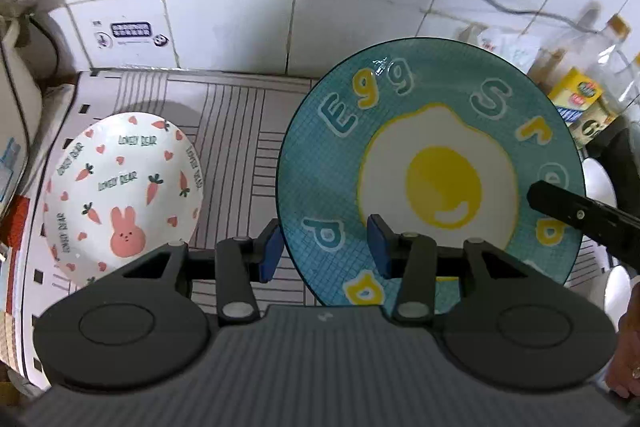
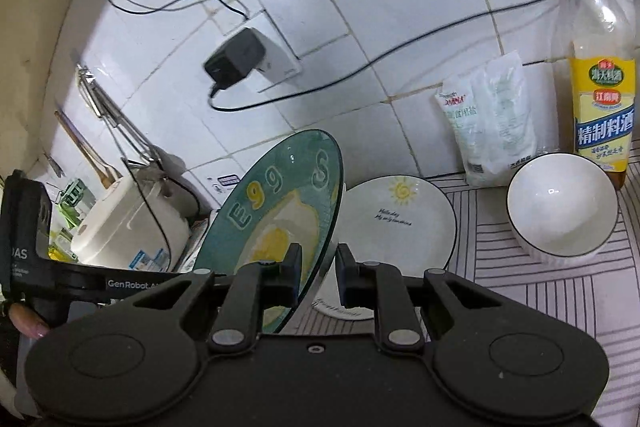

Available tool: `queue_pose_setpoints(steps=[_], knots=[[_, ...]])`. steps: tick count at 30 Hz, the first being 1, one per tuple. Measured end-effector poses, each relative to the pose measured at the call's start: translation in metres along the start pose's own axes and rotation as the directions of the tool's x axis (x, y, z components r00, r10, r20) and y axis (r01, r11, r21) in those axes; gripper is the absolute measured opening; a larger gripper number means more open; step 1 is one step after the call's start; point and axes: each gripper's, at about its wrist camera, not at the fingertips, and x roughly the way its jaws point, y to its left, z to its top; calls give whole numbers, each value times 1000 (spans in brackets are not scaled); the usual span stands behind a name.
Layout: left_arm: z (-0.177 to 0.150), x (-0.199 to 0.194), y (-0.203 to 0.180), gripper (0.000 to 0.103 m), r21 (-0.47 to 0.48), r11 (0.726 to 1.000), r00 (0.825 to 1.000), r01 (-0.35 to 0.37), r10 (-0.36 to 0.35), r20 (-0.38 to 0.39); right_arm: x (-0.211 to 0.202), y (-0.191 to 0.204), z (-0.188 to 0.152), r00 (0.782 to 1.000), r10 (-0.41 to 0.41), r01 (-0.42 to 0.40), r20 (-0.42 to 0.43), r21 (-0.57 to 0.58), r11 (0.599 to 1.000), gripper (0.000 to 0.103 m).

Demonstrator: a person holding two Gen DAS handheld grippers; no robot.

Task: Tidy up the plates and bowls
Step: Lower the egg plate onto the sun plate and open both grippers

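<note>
A teal plate with a fried-egg print (image 1: 432, 167) is held upright above the striped mat (image 1: 240, 115). My left gripper (image 1: 326, 247) straddles its lower left rim with blue pads, jaws wide and not pinching. My right gripper (image 2: 318, 275) is shut on the teal plate's rim (image 2: 280, 211); its black finger shows at the plate's right edge in the left wrist view (image 1: 560, 207). A white rabbit-and-carrot plate (image 1: 124, 191) lies tilted at left. A white sun plate (image 2: 400, 219) and a white bowl (image 2: 560, 203) rest on the mat.
A tiled wall with a plug adapter (image 2: 236, 61) and cables stands behind. A cooking-wine bottle (image 2: 600, 75) and a white packet (image 2: 492, 123) stand at the back right. A white rice cooker (image 2: 132, 223) sits at left.
</note>
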Motion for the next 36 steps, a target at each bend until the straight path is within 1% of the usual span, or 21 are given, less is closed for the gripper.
queue_pose_setpoints(steps=[2, 6, 8, 11, 15, 18, 20, 22, 24, 26, 28, 32, 34, 36], knots=[[4, 14, -1, 43, 14, 1000, 1000, 1, -1, -23, 9, -11, 0, 1000, 2, -2, -12, 13, 1000, 22], [4, 37, -2, 42, -28, 1000, 998, -15, 13, -60, 24, -30, -4, 999, 5, -2, -47, 64, 998, 23], [3, 47, -1, 43, -30, 999, 997, -15, 13, -77, 32, -35, -5, 998, -5, 10, -67, 70, 998, 23], [6, 60, 0, 43, -33, 999, 995, -26, 23, -97, 43, -46, -5, 996, 3, 6, -93, 96, 995, 22], [15, 76, -3, 42, -30, 998, 991, -53, 48, -122, 59, -53, -4, 992, -9, 21, -123, 95, 995, 22], [21, 87, -4, 43, -16, 998, 988, -59, 56, -145, 71, -58, 0, 989, -24, 38, -145, 96, 995, 22], [25, 94, -8, 39, 7, 996, 981, -87, 87, -176, 77, -61, 2, 988, -31, 46, -151, 94, 994, 22], [26, 96, -11, 39, 15, 995, 980, -99, 100, -170, 82, -64, 5, 986, -44, 61, -163, 101, 993, 22], [28, 99, -13, 39, 9, 994, 980, -108, 108, -166, 87, -63, 7, 982, -67, 83, -174, 82, 993, 22], [31, 102, -14, 39, 7, 995, 979, -101, 101, -176, 90, -66, 9, 982, -63, 80, -177, 93, 992, 22], [32, 106, -16, 39, 15, 995, 978, -95, 96, -185, 94, -70, 12, 978, -76, 97, -193, 103, 990, 22], [32, 111, -25, 39, 64, 989, 974, -134, 144, -177, 104, -59, 12, 958, -166, 166, -233, -21, 986, 22], [35, 111, -23, 38, 44, 989, 973, -139, 145, -178, 106, -52, 12, 953, -187, 174, -239, -73, 982, 23], [36, 112, -20, 35, 31, 990, 973, -136, 139, -182, 108, -50, 12, 947, -195, 181, -254, -79, 980, 23]])
